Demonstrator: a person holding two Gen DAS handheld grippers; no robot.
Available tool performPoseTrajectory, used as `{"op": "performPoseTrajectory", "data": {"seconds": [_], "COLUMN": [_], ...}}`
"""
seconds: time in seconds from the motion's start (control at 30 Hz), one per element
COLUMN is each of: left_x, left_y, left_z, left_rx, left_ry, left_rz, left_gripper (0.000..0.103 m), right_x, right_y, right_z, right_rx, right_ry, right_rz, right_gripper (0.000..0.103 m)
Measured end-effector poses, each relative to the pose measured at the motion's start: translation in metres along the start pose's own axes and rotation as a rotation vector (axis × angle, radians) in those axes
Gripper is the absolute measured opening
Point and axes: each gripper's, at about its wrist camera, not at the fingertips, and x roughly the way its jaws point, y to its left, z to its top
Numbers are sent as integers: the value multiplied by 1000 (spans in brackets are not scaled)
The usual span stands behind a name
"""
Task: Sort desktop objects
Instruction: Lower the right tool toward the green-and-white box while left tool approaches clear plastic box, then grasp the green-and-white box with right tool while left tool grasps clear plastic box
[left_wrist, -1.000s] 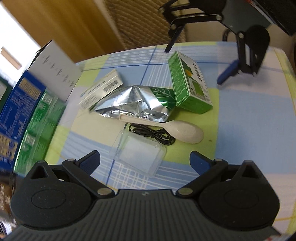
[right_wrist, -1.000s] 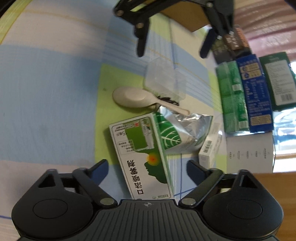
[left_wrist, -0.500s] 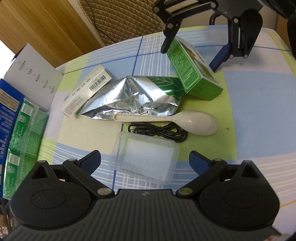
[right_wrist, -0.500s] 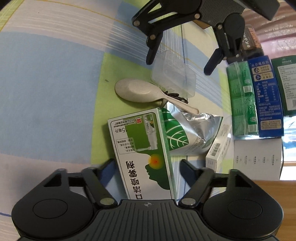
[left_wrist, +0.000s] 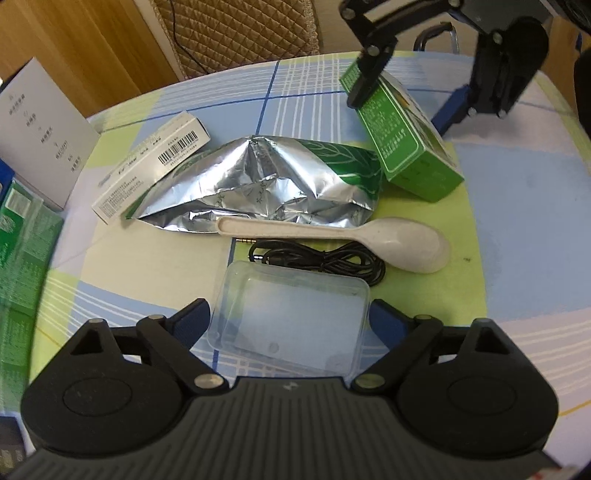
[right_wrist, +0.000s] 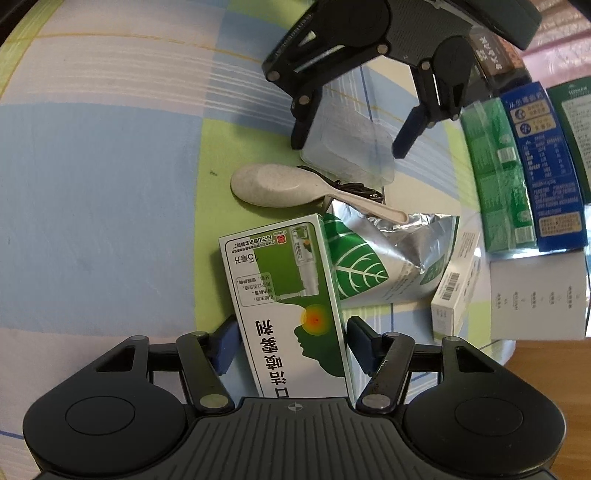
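Green box (right_wrist: 291, 310) sits between right gripper (right_wrist: 291, 341) fingers (right_wrist: 360, 341), pads touching.

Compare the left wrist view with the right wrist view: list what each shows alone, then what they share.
Only the left wrist view: a quilted brown chair back and a wooden panel beyond the table.

Only the right wrist view: the green box's printed front with its face drawing, and a blue carton.

Both: the beige spoon, black cable, clear plastic box, foil pouch and barcoded white box.
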Motion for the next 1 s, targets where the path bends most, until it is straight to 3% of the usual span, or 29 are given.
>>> {"op": "performPoseTrajectory", "data": {"seconds": [0.2,0.3,0.47,0.6,0.7,0.83,1.0], "left_x": [-6,-9,-23,-35,-44,-54,-61], "left_y": [-11,-20,-50,-84,-107,-128,-153], "left_z": [-1,-1,0,2,-1,-12,-16], "left_rx": [-14,-71,-162,-219,-302,-441,-510], "left_ry": [40,84,129,165,169,143,92], "left_rz": [-19,6,-38,-53,-32,8,117], "left_gripper": [91,90,90,90,90,90,90], "right_x": [-8,-13,-25,-31,-35,-34,-35], "right_y": [-1,-6,2,1,1,7,16], "right_z": [5,6,6,0,-6,-8,0], "right_rx": [111,234,394,657,861,1039,1103], "right_ry": [31,39,72,98,103,108,94], "right_rz": [76,127,197,314,369,397,370], "right_gripper": [58,54,54,54,54,54,54]}}
